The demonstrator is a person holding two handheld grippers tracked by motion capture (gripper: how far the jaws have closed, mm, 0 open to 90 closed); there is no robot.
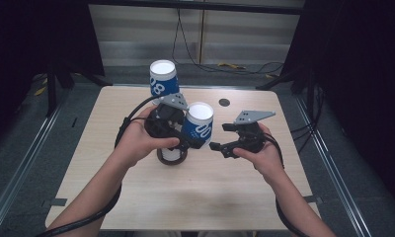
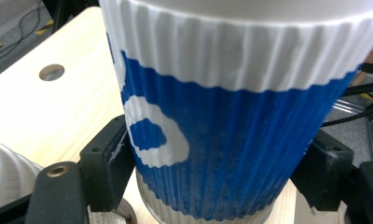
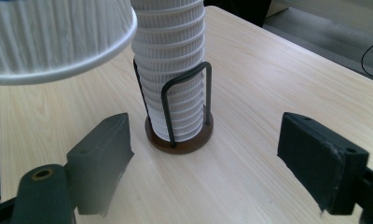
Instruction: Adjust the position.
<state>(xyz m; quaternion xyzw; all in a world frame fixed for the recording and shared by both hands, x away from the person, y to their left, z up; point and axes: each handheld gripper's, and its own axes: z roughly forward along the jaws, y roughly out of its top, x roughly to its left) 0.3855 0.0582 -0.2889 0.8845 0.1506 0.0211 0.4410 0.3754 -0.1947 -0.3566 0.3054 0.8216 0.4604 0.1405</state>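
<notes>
Gripping tilted cup (image 1: 198, 126), left gripper (image 1: 181, 132)

Pale wooden table (image 1: 136, 197) — grey floor (image 1: 32, 143), dark walls.

Left gripper (image 1: 185, 141) and right gripper (image 1: 219, 137): matte black bodies, blocky black fingers (image 3: 100, 158) with brass-coloured screw sockets, grey three-cornered top plates, thick black trailing cables; forearms unsleeved.
</notes>
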